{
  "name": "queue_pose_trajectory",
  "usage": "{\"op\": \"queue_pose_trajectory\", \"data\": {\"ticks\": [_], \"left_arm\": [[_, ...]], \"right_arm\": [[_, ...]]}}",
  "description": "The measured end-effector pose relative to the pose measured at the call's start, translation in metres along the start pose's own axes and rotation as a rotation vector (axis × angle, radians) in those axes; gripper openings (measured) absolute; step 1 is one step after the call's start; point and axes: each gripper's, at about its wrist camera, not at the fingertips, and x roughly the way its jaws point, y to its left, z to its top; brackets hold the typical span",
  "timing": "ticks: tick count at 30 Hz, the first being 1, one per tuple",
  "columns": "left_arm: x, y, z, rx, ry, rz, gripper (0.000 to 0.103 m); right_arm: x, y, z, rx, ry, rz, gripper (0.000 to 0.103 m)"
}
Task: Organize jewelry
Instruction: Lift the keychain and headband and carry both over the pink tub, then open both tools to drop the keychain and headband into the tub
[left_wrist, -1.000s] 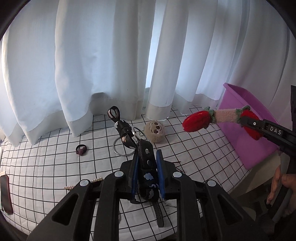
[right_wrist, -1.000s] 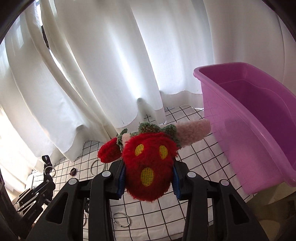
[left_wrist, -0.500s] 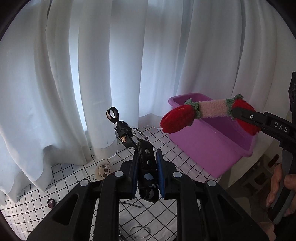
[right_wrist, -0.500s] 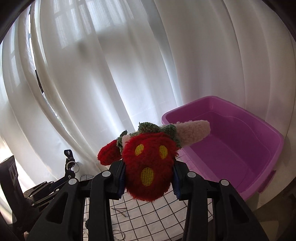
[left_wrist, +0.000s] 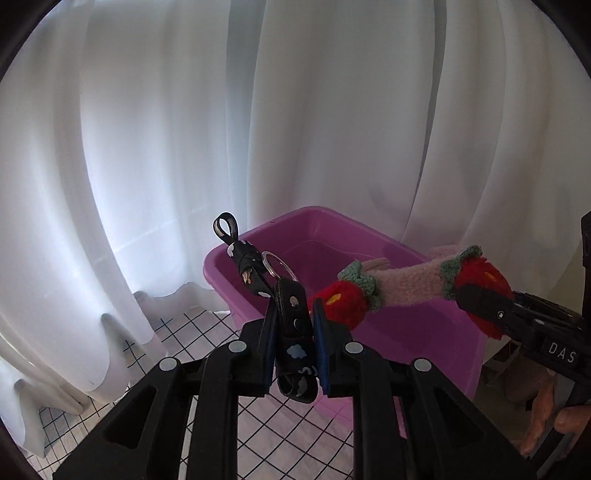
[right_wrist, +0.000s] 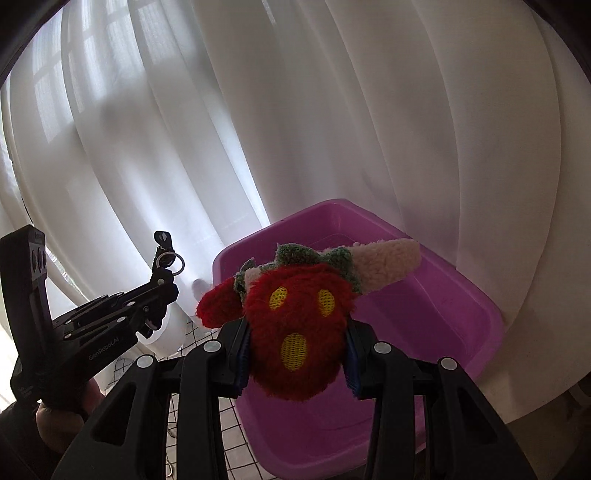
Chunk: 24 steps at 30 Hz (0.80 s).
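My left gripper (left_wrist: 293, 319) is shut on a black strap keychain (left_wrist: 290, 302) with pale cloud prints and a metal ring (left_wrist: 279, 264); its loop end sticks up and left. My right gripper (right_wrist: 295, 345) is shut on a fuzzy strawberry band (right_wrist: 295, 310): red plush berries with yellow spots, green leaves and a pink stem. The purple bin (left_wrist: 332, 225) lies just beyond and below both grippers, its inside bare where it shows. In the left wrist view the right gripper (left_wrist: 480, 301) holds the band (left_wrist: 406, 284) over the bin. The right wrist view has the left gripper (right_wrist: 162, 288) to the left of the bin (right_wrist: 480, 314).
White curtains (left_wrist: 332, 110) hang close behind the bin. A white cloth with a black grid (left_wrist: 192, 332) covers the surface at lower left. Fingers of a person's hand (left_wrist: 546, 417) grip the right handle at the lower right edge.
Both grippers have swung right and risen a little with their loads. The bin has come from the right edge to the middle of both views; the small items on the cloth have left view.
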Motion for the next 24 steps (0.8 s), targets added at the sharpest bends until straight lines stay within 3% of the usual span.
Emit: {"op": "queue_pose_trajectory", "data": {"ticks": [8, 16, 21, 22, 23, 24], "left_arm": [[0.097, -0.028, 0.031, 0.033, 0.148, -0.022, 0.018], [0.153, -0.034, 0.036, 0.04, 0.294, -0.012, 0.019], [0.177, -0.029, 0.038, 0.029, 0.362, 0.002, 0.025], [0.18, -0.028, 0.038, 0.028, 0.369, 0.003, 0.029], [0.182, -0.028, 0.039, 0.026, 0.375, 0.008, 0.042], [0.18, -0.027, 0.04, 0.023, 0.376, 0.012, 0.053]], "right_arm": [[0.037, -0.033, 0.006, -0.001, 0.098, 0.022, 0.038], [0.073, -0.034, 0.008, -0.031, 0.21, 0.054, 0.038], [0.094, -0.034, 0.01, -0.051, 0.293, 0.045, 0.043], [0.097, -0.034, 0.011, -0.048, 0.306, 0.044, 0.051], [0.097, -0.033, 0.011, -0.04, 0.311, 0.054, 0.062], [0.094, -0.028, 0.009, -0.034, 0.308, 0.063, 0.065]]}}
